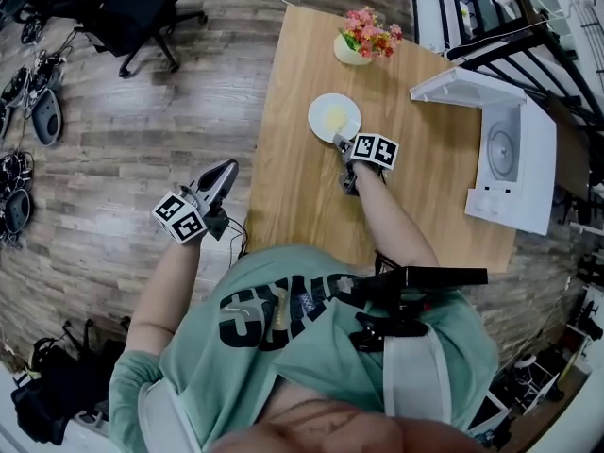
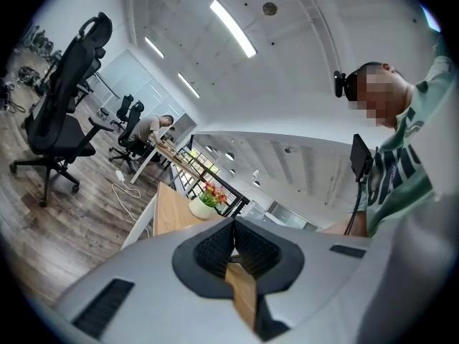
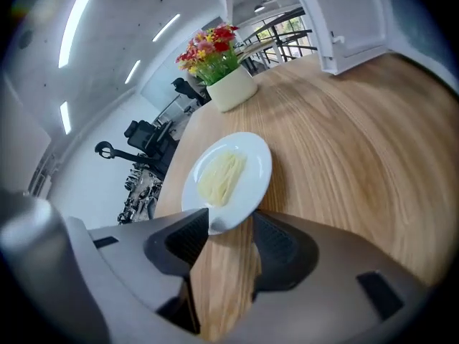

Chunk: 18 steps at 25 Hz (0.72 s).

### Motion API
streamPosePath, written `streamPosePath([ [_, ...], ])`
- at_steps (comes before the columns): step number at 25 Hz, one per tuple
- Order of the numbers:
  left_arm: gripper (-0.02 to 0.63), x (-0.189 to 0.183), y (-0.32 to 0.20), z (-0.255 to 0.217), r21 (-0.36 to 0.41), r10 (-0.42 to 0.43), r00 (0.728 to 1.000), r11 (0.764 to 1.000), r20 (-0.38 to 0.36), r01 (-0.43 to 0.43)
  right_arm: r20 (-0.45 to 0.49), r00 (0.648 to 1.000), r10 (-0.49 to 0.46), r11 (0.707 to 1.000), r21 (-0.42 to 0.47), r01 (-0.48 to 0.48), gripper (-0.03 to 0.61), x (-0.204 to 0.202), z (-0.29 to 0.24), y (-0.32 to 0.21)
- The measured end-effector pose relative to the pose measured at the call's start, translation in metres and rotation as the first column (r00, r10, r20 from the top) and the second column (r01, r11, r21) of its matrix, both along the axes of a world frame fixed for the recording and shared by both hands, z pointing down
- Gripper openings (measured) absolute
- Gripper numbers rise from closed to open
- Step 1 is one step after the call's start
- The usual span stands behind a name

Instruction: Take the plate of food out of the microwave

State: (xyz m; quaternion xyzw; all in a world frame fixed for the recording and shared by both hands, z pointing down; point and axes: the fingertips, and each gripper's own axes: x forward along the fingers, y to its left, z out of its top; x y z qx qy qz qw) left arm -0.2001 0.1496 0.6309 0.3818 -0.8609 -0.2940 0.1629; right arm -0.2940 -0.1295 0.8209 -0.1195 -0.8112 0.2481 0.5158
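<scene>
A white plate (image 1: pixel 334 117) with pale yellow noodles rests on the wooden table (image 1: pixel 293 196), left of the white microwave (image 1: pixel 517 159), whose door (image 1: pixel 462 88) hangs open. My right gripper (image 1: pixel 343 143) sits at the plate's near rim. In the right gripper view the plate (image 3: pixel 228 176) lies flat on the wood, its near edge between the spread jaws of my right gripper (image 3: pixel 229 229), and the pads do not press on it. My left gripper (image 1: pixel 229 169) hovers off the table's left side over the floor. Its jaws (image 2: pixel 233 229) are shut with nothing in them.
A pot of red and pink flowers (image 1: pixel 363 38) stands at the table's far end, beyond the plate. A black office chair (image 1: pixel 132 8) stands on the wooden floor at the far left. Cables and gear lie along the left wall.
</scene>
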Motion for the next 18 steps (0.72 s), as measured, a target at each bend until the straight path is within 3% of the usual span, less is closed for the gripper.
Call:
streamPosePath([
  [2, 0.005, 0.002, 0.003, -0.002, -0.002, 0.010, 1.000, 1.000, 0.001, -0.010, -0.031, 0.999, -0.011, 1.000, 0.008, 0.011, 0.212, 0.008, 0.003, -0.002],
  [9, 0.005, 0.002, 0.016, -0.020, 0.011, 0.059, 0.998, 0.998, 0.037, -0.059, -0.036, 0.998, 0.042, 0.999, 0.010, -0.042, 0.212, 0.027, -0.010, -0.019],
  [18, 0.005, -0.007, 0.055, -0.066, 0.005, 0.104, 0.986, 0.994, 0.129, -0.105, 0.159, 0.973, 0.168, 0.980, -0.135, -0.148, 0.212, 0.038, -0.097, -0.025],
])
